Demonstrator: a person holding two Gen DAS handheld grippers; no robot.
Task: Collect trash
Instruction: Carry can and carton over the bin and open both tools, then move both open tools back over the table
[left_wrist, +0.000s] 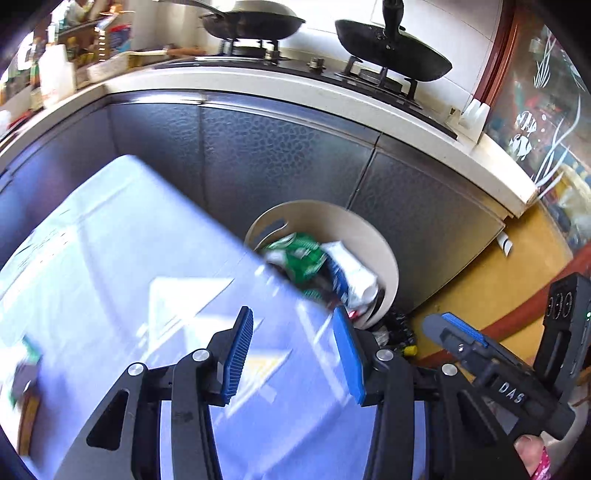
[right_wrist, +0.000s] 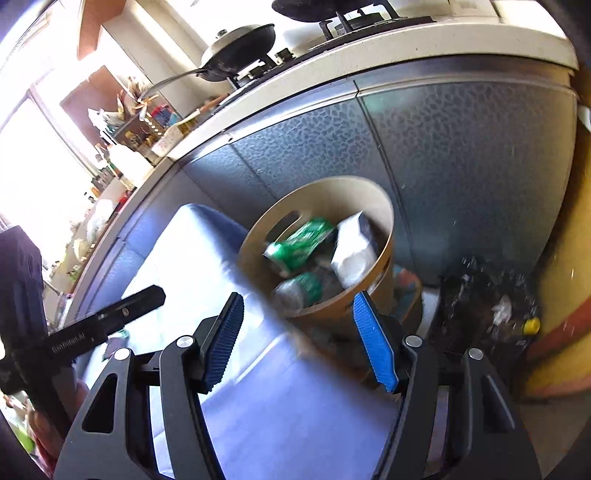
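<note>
Between our left gripper's (left_wrist: 295, 354) jaws, in the left wrist view, we are logging only a blue-white tabletop (left_wrist: 129, 258); the blue pads are standing apart and pressing on nothing. Beyond the right pad and past the table edge we are noting a round tan bin (left_wrist: 380, 254), and inside it a green wrapper (left_wrist: 303, 254) and a white-and-blue packet (left_wrist: 351, 273). Far off the left pad, at the table's near corner, we are seeing a blurred green-and-dark scrap (left_wrist: 26, 369); we cannot tell what it is. Off the right pad, the right gripper (left_wrist: 461, 332) is hanging over the yellow floor (left_wrist: 480, 277).

Between the right gripper's (right_wrist: 303, 343) jaws, in the right wrist view, we are again finding nothing held; the pads are standing wide, with the table edge and the bin's wall (right_wrist: 332, 317) behind the gap. Ahead of the jaws, the bin is showing a green can (right_wrist: 299, 243), a green-labelled bottle (right_wrist: 299, 291) and a white packet (right_wrist: 354, 251). Past the right pad, dark litter (right_wrist: 480, 295) and a yellow cap (right_wrist: 532, 325) are lying on the floor.

We are judging the step in hand as the drop just finished: both grippers empty, trash lying in the bin. The next move is calling for a turn toward whatever remains, most likely the scrap off the left pad, with jaws kept open until they are straddling it.
</note>
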